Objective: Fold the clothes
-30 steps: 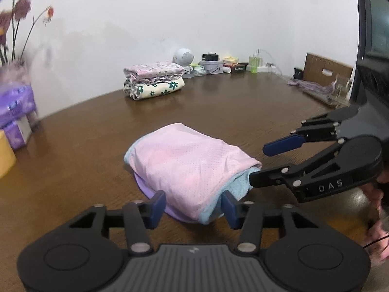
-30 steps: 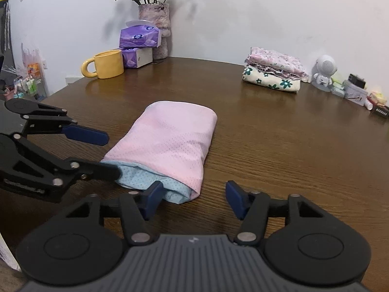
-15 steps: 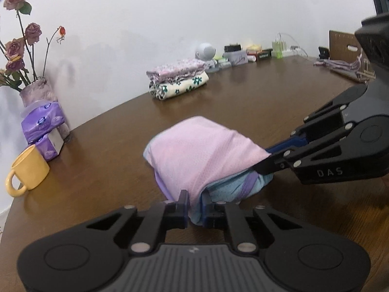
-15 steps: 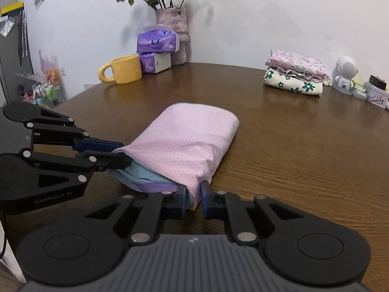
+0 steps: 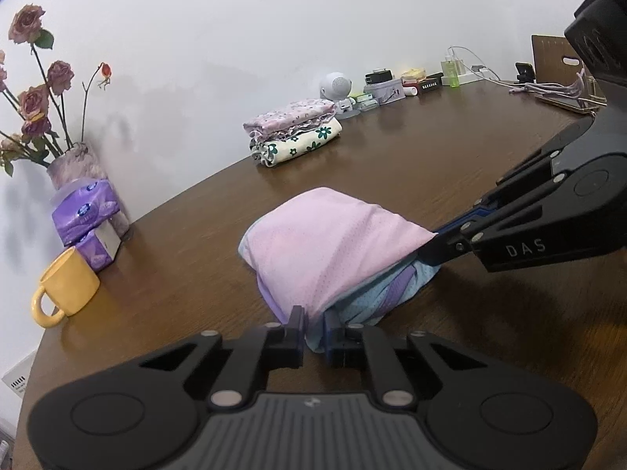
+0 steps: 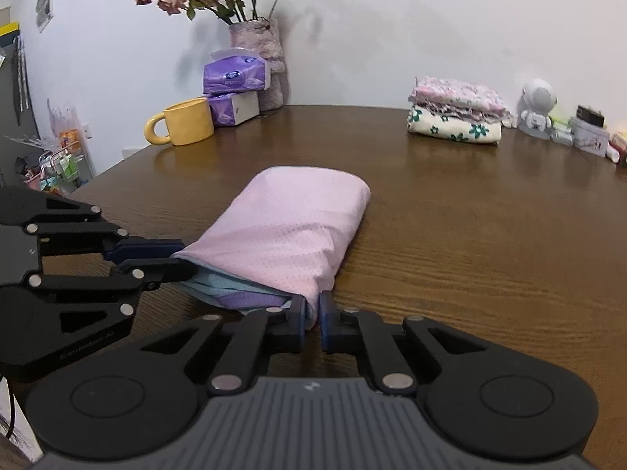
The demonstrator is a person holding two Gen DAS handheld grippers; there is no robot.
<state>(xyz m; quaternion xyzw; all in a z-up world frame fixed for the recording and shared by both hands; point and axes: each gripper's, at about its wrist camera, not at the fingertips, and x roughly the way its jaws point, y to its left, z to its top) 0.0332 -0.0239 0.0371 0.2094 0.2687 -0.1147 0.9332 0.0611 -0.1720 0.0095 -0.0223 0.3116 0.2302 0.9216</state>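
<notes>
Readable writing first: "DAS" is printed in pale letters on the side of the right gripper [image 5: 429, 244] as seen from the left wrist cam. The left gripper [image 6: 178, 256], seen from the right wrist cam, carries faint grey lettering on its side, too blurred to read w/ confidence. The purple tissue packs [image 5: 88, 219] by the vase [image 5: 76, 166] have a round blue logo, text illegible. Small boxes [image 5: 427, 85] at the far edge of the table [image 5: 450, 149] show tiny print, also unreadable.

The folded garment [image 5: 333, 243] (pink mesh on top, light blue and purple layers underneath) lies on the brown wooden table, roughly mid-table, its near end raised off the surface. Left gripper is clenched on the near corner of the pink layer, fabric pinched between its blue pads [image 5: 331, 333]. Right gripper is likewise clamped on the other near corner; in its own cam the pink edge sits squeezed between the two fingers. Each gripper shows in the other's view, both at the same open end of the bundle, near each other but apart.

A yellow mug [image 6: 184, 121] stands beside the tissue packs; a stack of folded floral clothes [image 6: 456, 115] sits well apart from the garment, next to a small white robot figure [image 6: 537, 107].
</notes>
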